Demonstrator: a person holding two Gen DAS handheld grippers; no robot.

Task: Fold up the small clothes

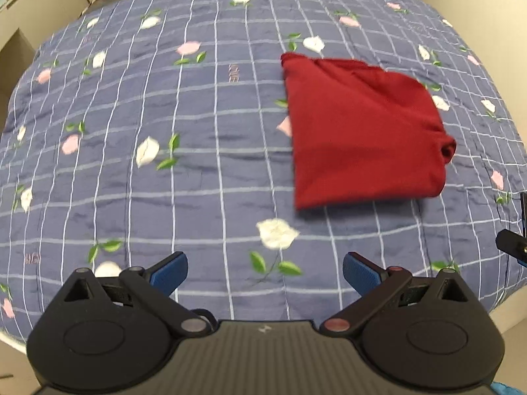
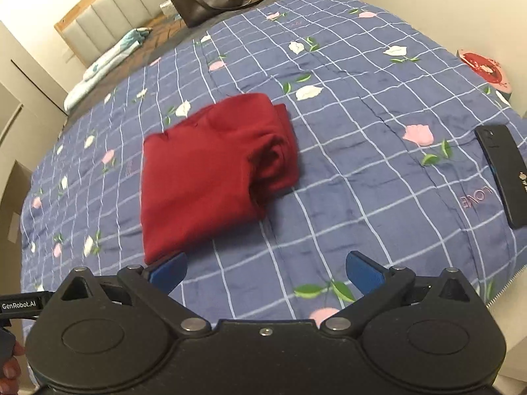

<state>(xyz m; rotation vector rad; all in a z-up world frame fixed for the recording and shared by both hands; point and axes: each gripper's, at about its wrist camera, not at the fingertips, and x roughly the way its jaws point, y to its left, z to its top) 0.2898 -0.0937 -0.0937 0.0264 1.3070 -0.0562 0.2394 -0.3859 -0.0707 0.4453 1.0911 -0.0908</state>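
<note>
1 "GenRobot.AI" label (image 2: 20, 305), left tongs (image 1: 265, 271)

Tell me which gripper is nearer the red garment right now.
Right. The right gripper hangs open with one blue finger at the red garment's near corner; the left gripper, also open, sits farther back over the quilt.

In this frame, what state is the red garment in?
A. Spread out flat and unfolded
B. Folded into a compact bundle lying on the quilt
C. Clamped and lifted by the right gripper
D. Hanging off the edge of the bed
B: the red garment lies folded on the checked quilt, with both the left gripper and the right gripper open and holding nothing.
</note>
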